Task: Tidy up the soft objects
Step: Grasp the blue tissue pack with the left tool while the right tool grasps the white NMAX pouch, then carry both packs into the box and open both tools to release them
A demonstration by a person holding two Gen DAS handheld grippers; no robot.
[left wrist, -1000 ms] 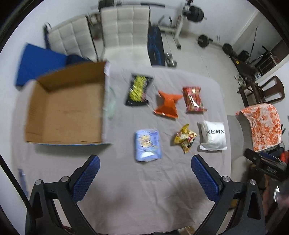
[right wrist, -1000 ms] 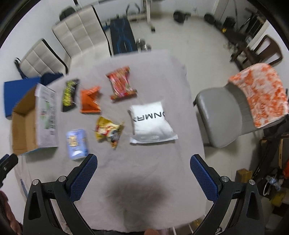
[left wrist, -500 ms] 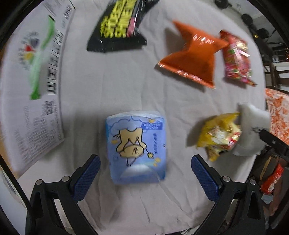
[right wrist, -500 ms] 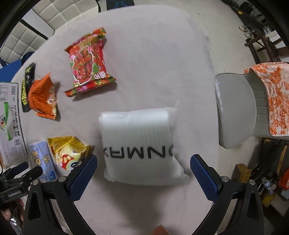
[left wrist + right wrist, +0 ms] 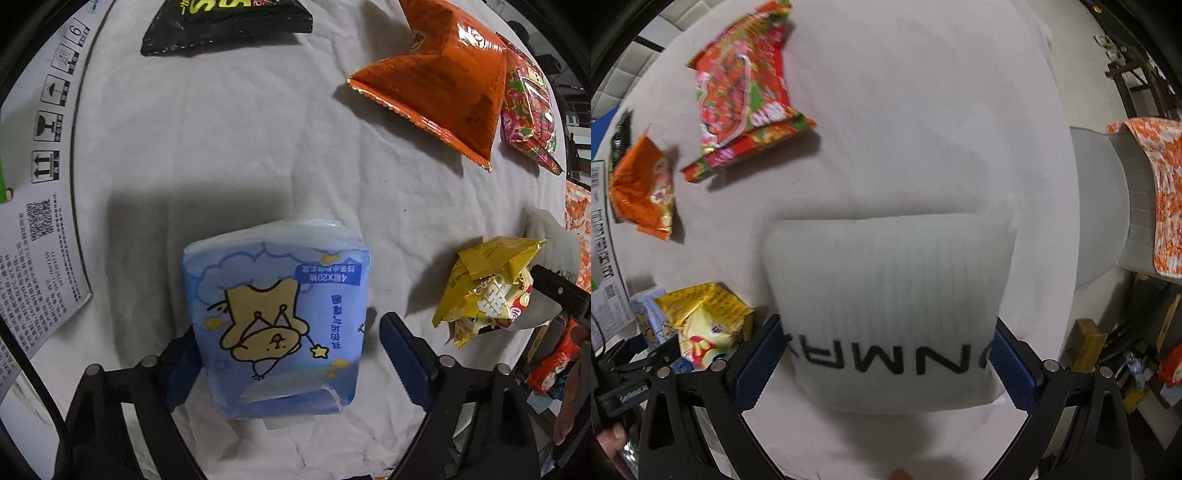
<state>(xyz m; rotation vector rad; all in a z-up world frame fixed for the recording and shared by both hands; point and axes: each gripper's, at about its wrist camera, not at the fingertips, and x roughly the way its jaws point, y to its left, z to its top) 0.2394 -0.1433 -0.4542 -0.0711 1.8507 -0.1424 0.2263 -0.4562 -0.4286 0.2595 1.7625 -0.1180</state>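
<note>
A blue tissue pack with a cartoon bear lies on the grey cloth, between the fingers of my left gripper. The jaws have closed in around it: the left pad is against its side, the right pad stands a small gap off. A white pillow-like pack printed with black letters lies between the fingers of my right gripper, whose pads touch both of its sides. A yellow snack bag lies to the right of the tissue pack and shows beside the white pack.
An orange bag, a black-and-yellow bag and a red bag lie further back. The cardboard box's printed flap is at the left. A grey chair with an orange cloth stands off the table's right edge.
Both grippers have dropped down close to the table. The left jaws have narrowed around the tissue pack, and the right jaws have narrowed onto the white pack.
</note>
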